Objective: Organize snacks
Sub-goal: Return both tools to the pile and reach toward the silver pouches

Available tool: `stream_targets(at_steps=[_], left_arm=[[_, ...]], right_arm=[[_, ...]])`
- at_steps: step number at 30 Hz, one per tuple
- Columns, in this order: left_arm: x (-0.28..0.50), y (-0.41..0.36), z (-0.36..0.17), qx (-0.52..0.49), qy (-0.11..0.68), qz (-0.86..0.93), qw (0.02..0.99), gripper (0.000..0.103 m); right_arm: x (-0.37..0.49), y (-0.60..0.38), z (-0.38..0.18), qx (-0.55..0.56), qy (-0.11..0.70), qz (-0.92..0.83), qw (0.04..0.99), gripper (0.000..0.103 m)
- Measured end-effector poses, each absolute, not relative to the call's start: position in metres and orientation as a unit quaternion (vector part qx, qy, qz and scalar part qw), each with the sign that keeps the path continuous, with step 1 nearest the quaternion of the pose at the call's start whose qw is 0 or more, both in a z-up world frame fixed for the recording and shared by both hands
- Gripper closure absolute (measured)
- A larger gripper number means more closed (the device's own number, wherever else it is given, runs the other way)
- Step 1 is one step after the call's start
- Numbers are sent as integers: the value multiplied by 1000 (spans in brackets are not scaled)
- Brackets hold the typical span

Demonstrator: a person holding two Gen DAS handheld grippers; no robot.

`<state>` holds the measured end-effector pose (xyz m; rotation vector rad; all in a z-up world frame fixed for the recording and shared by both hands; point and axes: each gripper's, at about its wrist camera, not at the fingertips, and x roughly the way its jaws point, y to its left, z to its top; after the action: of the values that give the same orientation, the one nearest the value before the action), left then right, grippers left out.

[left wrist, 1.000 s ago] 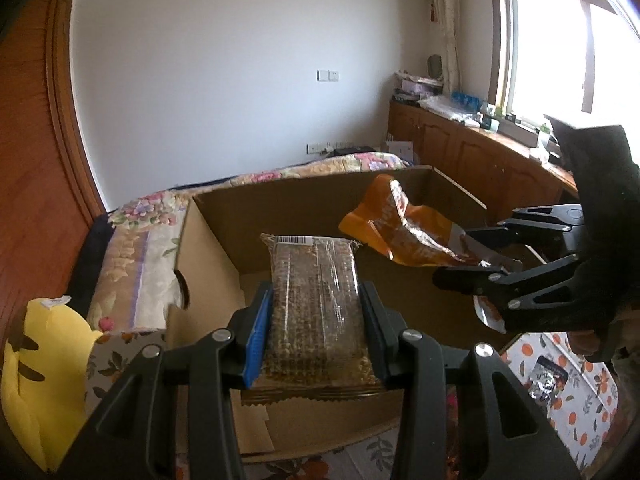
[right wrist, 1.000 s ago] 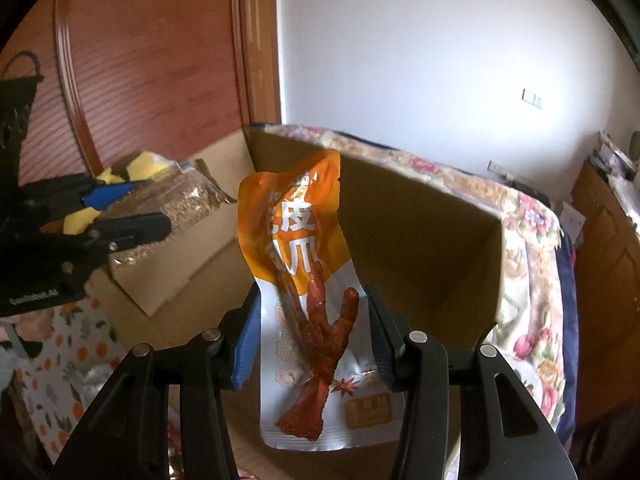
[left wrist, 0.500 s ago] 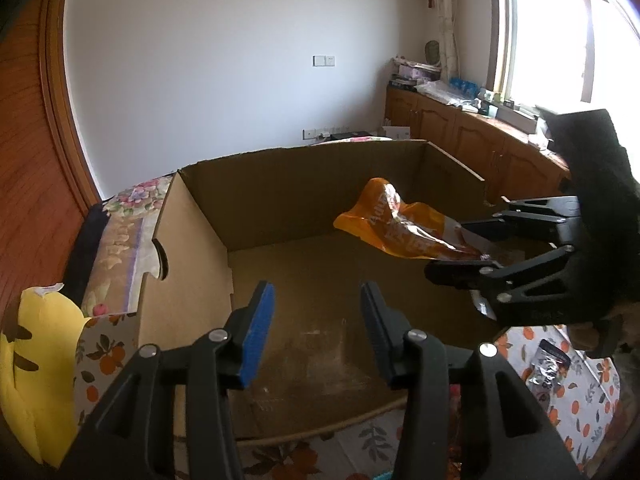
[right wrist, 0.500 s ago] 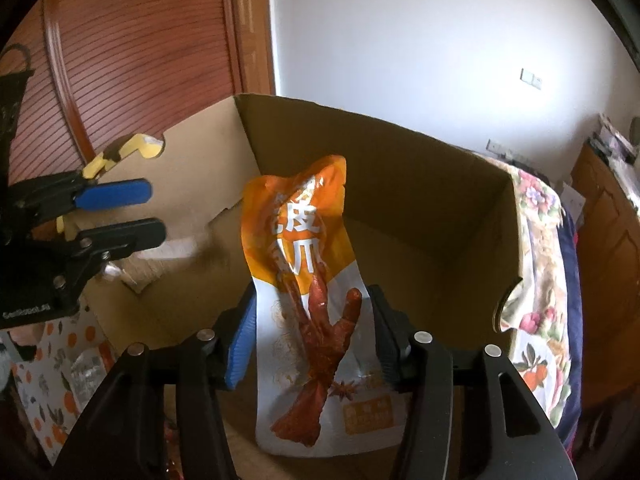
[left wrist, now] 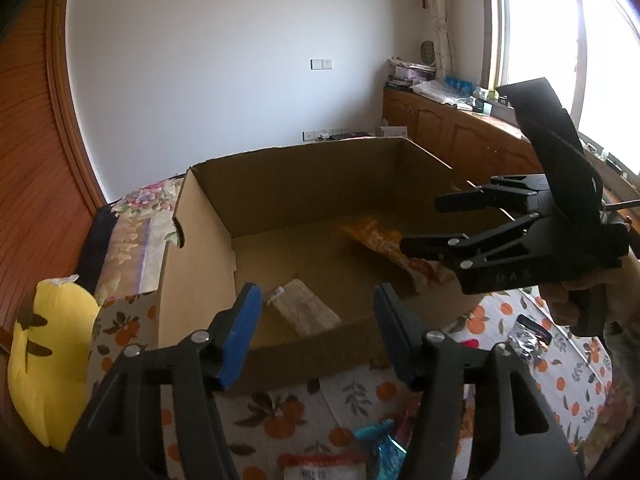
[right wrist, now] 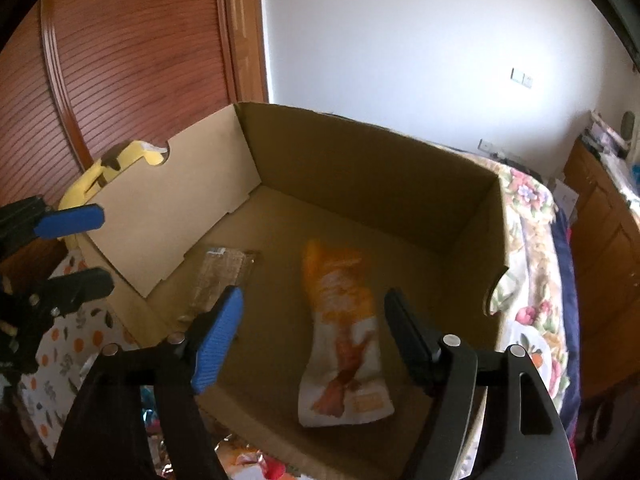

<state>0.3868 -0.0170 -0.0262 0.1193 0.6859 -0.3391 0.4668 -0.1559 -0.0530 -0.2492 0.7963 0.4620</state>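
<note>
Gaping wide, left gripper (left wrist: 316,320) and right gripper (right wrist: 314,320) empty above box (right wrist: 360,160)

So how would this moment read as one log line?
left gripper: open | right gripper: open | orange snack pouch, clear brown snack bar: inside brown cardboard box

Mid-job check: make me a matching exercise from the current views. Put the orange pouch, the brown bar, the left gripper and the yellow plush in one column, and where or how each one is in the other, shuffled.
Things:
1. orange pouch
2. brown bar
3. left gripper
4. yellow plush

Places or states:
A. outside the cardboard box, beside its left wall
B. open and holding nothing, above the box's near edge
C. lying on the box floor, on the right side
D. lying on the box floor, near the left wall

Pairs: 1-C, 2-D, 3-B, 4-A
</note>
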Motion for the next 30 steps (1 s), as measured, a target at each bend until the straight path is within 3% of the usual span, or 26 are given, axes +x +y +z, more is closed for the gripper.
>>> stream_targets(at_steps=[7, 17, 30], left_arm=[[353, -11, -13, 57, 327, -165, 929, 36], [301, -24, -12, 100, 314, -152, 932, 34], [245, -34, -55, 81, 345, -185, 917, 33]], right_arm=[[433, -172, -28, -92, 359, 220, 902, 28], [381, -195, -18, -75, 352, 210, 909, 28], [320, -213, -77, -34, 371, 218, 902, 28]])
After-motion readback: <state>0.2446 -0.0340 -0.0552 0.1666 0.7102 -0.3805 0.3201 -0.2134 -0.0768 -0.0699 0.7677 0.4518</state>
